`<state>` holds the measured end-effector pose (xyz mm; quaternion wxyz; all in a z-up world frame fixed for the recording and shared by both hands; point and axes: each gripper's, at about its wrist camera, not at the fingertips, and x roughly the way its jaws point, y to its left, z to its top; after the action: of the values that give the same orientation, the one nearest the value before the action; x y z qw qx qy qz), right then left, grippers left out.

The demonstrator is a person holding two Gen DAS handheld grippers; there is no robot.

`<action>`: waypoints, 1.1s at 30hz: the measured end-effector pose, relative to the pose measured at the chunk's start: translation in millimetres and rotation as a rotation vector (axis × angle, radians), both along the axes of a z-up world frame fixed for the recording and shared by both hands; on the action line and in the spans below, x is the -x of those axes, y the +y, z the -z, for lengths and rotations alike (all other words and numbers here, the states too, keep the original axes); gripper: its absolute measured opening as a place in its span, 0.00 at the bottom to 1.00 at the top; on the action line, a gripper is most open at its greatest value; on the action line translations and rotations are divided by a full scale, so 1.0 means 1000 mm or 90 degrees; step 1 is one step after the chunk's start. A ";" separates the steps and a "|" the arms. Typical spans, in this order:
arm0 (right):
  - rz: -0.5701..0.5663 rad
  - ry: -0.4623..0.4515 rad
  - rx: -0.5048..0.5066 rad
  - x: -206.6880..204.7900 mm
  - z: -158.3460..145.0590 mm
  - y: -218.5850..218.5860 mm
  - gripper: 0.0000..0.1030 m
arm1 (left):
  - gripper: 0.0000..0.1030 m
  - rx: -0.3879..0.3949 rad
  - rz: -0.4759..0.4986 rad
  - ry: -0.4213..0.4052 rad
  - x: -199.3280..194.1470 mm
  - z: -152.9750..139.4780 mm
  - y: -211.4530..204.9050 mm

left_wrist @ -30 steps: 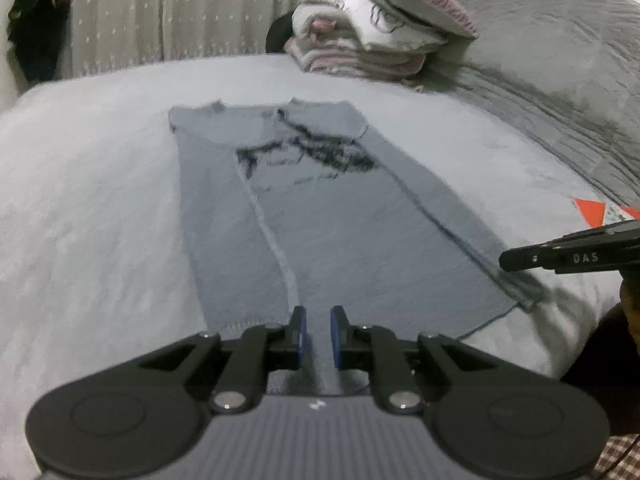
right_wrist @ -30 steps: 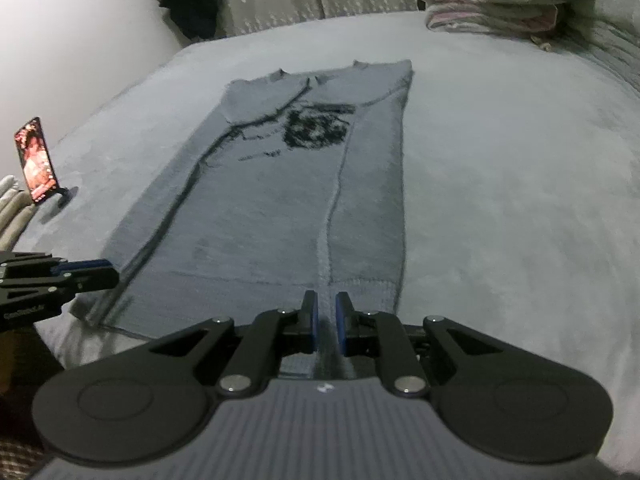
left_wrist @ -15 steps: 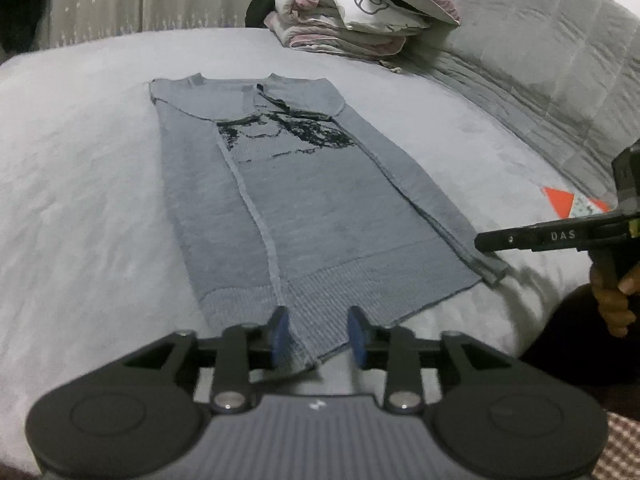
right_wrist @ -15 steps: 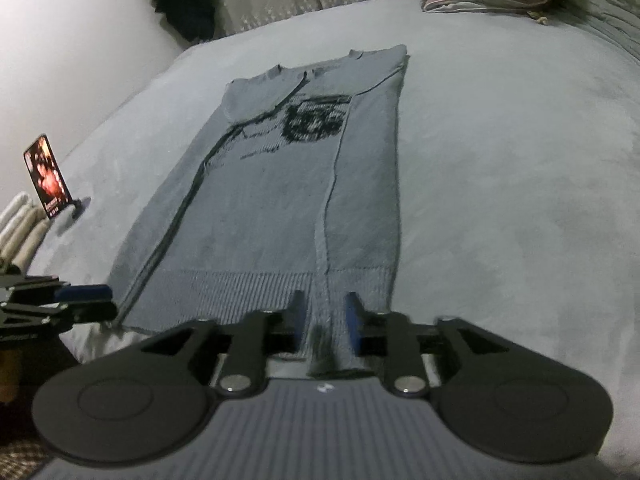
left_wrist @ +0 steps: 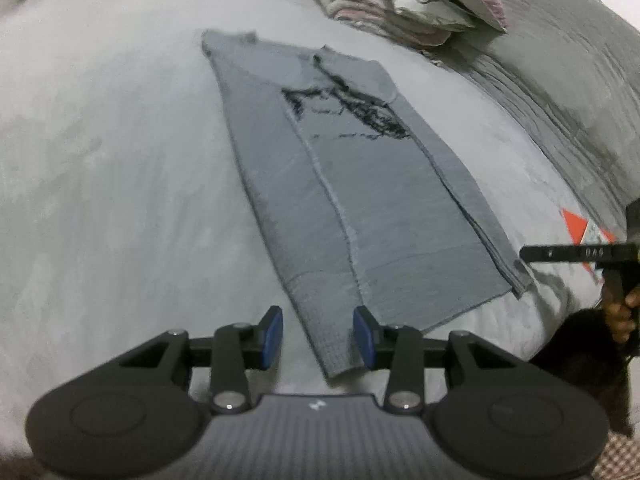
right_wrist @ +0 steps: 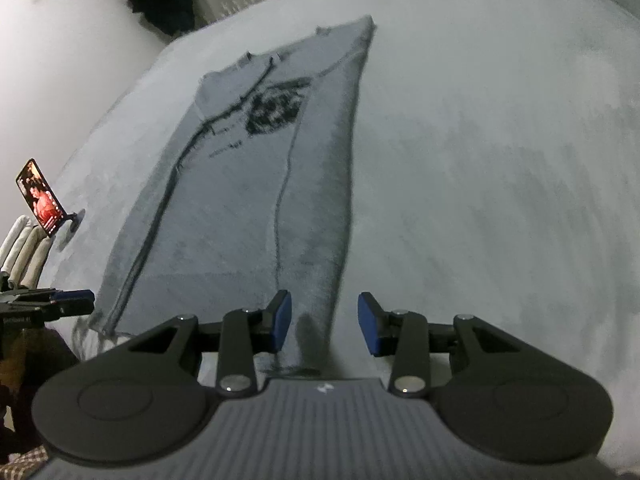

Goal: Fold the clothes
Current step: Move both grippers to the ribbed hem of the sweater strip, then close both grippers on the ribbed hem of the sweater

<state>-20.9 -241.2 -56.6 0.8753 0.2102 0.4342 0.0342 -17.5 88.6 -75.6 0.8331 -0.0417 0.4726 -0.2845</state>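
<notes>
- Lying flat and lengthwise on a pale grey bed cover (left_wrist: pixel 120 184), a grey knitted sweater (left_wrist: pixel 360 200) has its sides folded inward; the dark chest print (right_wrist: pixel 276 110) is too blurred to read.
- Nearest corners of the sweater's hem sit between each gripper's blue pads, untouched by them.
- Left gripper (left_wrist: pixel 318 338) stands partly open, its jaws opening, gripping nothing.
- Right gripper (right_wrist: pixel 324 324) matches it, partly open and opening, empty.
- White lettering on the right gripper's finger, seen in the left view, is illegible.
- A stack of folded bedding (left_wrist: pixel 404 4) is cut off at the top edge.
- A lit phone (right_wrist: pixel 40 198) stands propped at the bed's edge, its screen content unclear.
- An orange-and-white label (left_wrist: pixel 584 232) is partly hidden.
</notes>
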 end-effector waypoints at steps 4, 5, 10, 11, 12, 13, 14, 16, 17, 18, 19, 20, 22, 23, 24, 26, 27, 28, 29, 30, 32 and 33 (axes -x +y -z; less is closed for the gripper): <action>-0.011 0.025 -0.045 -0.003 0.008 -0.010 0.40 | 0.35 0.043 -0.003 0.053 -0.010 0.012 0.007; -0.015 0.029 -0.055 -0.004 0.009 -0.012 0.41 | 0.33 0.052 -0.001 0.063 -0.012 0.014 0.007; -0.037 0.055 -0.105 -0.012 0.020 -0.017 0.41 | 0.28 0.089 0.014 0.102 -0.019 0.028 0.003; -0.040 0.057 -0.110 -0.013 0.020 -0.017 0.41 | 0.28 0.095 0.016 0.107 -0.020 0.029 0.003; -0.043 0.059 -0.114 -0.014 0.020 -0.017 0.41 | 0.28 0.102 0.018 0.111 -0.021 0.031 0.002; -0.048 0.059 -0.115 -0.014 0.020 -0.017 0.41 | 0.28 0.108 0.019 0.116 -0.021 0.031 0.003; -0.054 0.059 -0.114 -0.014 0.020 -0.017 0.41 | 0.28 0.112 0.020 0.119 -0.022 0.032 0.004; -0.067 0.058 -0.112 -0.015 0.020 -0.016 0.42 | 0.28 0.116 0.024 0.122 -0.022 0.033 0.004; -0.069 0.058 -0.113 -0.014 0.020 -0.016 0.42 | 0.28 0.116 0.026 0.123 -0.022 0.032 0.004; -0.071 0.059 -0.114 -0.014 0.020 -0.016 0.42 | 0.26 0.115 0.028 0.125 -0.022 0.032 0.003; -0.072 0.059 -0.113 -0.014 0.020 -0.016 0.41 | 0.24 0.115 0.030 0.127 -0.023 0.032 0.002; -0.074 0.060 -0.114 -0.014 0.020 -0.016 0.40 | 0.23 0.115 0.032 0.130 -0.023 0.032 0.002; -0.078 0.065 -0.118 -0.016 0.021 -0.015 0.34 | 0.16 0.120 0.032 0.141 -0.024 0.033 0.001; -0.080 0.068 -0.120 -0.016 0.022 -0.014 0.27 | 0.15 0.123 0.030 0.146 -0.024 0.034 0.001; -0.082 0.070 -0.123 -0.017 0.022 -0.013 0.24 | 0.13 0.126 0.029 0.151 -0.024 0.034 0.001; -0.080 0.074 -0.135 -0.018 0.023 -0.013 0.13 | 0.11 0.130 0.025 0.155 -0.024 0.034 0.000; -0.077 0.075 -0.143 -0.018 0.023 -0.014 0.12 | 0.10 0.130 0.023 0.156 -0.024 0.033 0.000; -0.075 0.074 -0.147 -0.018 0.022 -0.014 0.12 | 0.10 0.133 0.022 0.156 -0.024 0.032 0.000; -0.073 0.072 -0.151 -0.018 0.021 -0.014 0.11 | 0.10 0.135 0.022 0.157 -0.023 0.030 0.001; -0.072 0.071 -0.156 -0.018 0.019 -0.013 0.11 | 0.09 0.140 0.021 0.156 -0.023 0.028 0.002; -0.073 0.059 -0.168 -0.020 0.013 -0.013 0.11 | 0.09 0.157 0.019 0.156 -0.024 0.023 0.003; -0.074 0.053 -0.175 -0.020 0.009 -0.013 0.11 | 0.09 0.165 0.018 0.156 -0.024 0.021 0.004</action>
<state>-0.5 -254.0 -65.9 0.8163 0.3037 0.4724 0.1351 6.6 92.5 -96.9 0.7531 -0.1765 0.5302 -0.3474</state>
